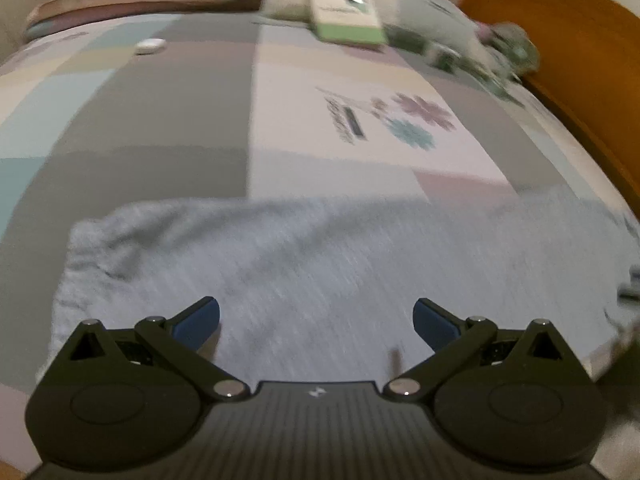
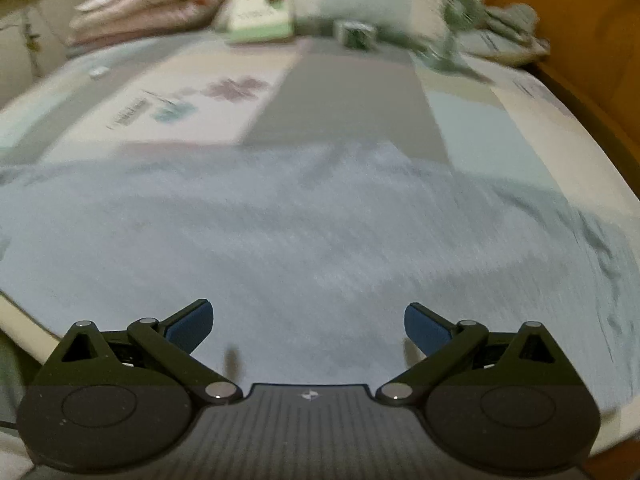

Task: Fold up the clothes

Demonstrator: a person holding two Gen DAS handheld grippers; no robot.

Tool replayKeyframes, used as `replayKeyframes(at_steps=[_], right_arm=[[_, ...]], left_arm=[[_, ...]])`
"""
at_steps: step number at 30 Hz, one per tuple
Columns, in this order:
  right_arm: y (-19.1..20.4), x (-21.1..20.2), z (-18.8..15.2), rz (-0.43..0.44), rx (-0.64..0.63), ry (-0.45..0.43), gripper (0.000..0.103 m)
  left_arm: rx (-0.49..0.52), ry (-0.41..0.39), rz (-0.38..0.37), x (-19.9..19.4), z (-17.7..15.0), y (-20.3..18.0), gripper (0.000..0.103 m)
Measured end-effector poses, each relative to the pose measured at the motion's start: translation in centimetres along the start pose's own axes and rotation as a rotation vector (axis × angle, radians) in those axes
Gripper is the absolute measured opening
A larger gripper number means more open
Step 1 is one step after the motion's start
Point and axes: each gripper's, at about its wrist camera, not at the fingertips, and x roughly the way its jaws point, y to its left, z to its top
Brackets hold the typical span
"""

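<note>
Only your left view shows the grey garment's [image 1: 304, 272] gathered end; the right shows it spread flat. Your left claw [image 1: 316, 322] and right claw [image 2: 309, 324] hover above it, both spread wide, holding nothing

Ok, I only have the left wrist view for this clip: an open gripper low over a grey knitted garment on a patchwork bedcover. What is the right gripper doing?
Observer: The right gripper is open as well, jaws spread wide with nothing between them, low over the same grey knitted garment.
Operator: My view cuts the cloth off on the right. How does that end lie?
Observer: Its right end is creased and bunched, not flat, and it lies close to the side edge of the patchwork bedcover.
</note>
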Motion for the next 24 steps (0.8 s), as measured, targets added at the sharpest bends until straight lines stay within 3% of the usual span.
replayKeyframes(at_steps=[4,10,13,14,20,24], right_arm=[[3.4,0.2,1.6,0.03,-0.089,-0.005,0.103],[7.7,2.9,1.3,0.106,-0.193,0.058,0.103],[8.6,4.9,0.3,0.095,-0.189,0.124,0.103],[8.6,4.9,-0.1,0.089,-0.186,0.096,0.103],[8.5,4.8,-0.6,0.085,-0.163,0.083,0.103],[8.6,4.6,-0.8,0.081,-0.158,0.078,0.103]], left_arm=[[0.044,0.008,0.048,-0.5,-1.7,-0.5,0.102],[0.111,0.009,0.115,-1.5,-4.0,-1.3,0.102],[0.147,-0.033,0.106,-2.0,-4.0,-2.0,0.102],[0.149,-0.033,0.1,-1.8,-4.0,-2.0,0.102],[0.061,-0.042,0.073,-0.8,-4.7,-0.5,0.102],[0.02,-0.055,0.059,-0.9,-3.1,0.4,0.102]])
